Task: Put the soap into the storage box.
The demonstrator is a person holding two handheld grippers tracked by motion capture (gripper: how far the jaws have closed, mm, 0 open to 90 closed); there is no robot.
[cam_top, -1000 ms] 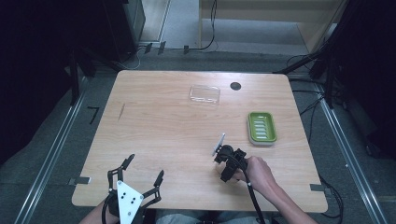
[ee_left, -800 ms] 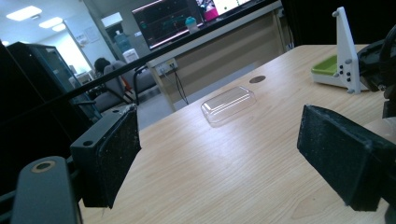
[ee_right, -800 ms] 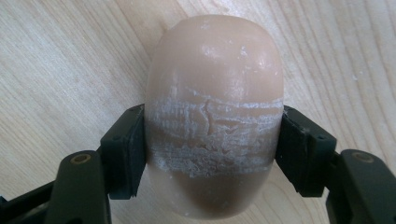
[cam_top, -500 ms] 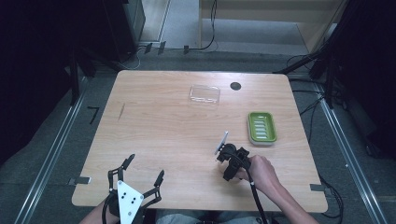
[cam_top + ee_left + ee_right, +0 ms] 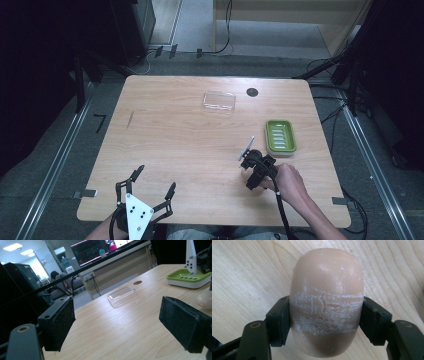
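Peach-coloured soap (image 5: 326, 302), an oval bar with a scuffed white band across it, sat clamped between the pads of my right gripper (image 5: 325, 320), held over the wood of the table (image 5: 165, 130) toward its right edge. Just beyond it, near that edge, stood the green soap dish (image 5: 280, 136). A clear plastic lid (image 5: 219, 101) lay near the far edge. My left gripper (image 5: 145, 189) rested at the near edge, its jaws spread wide with nothing between them.
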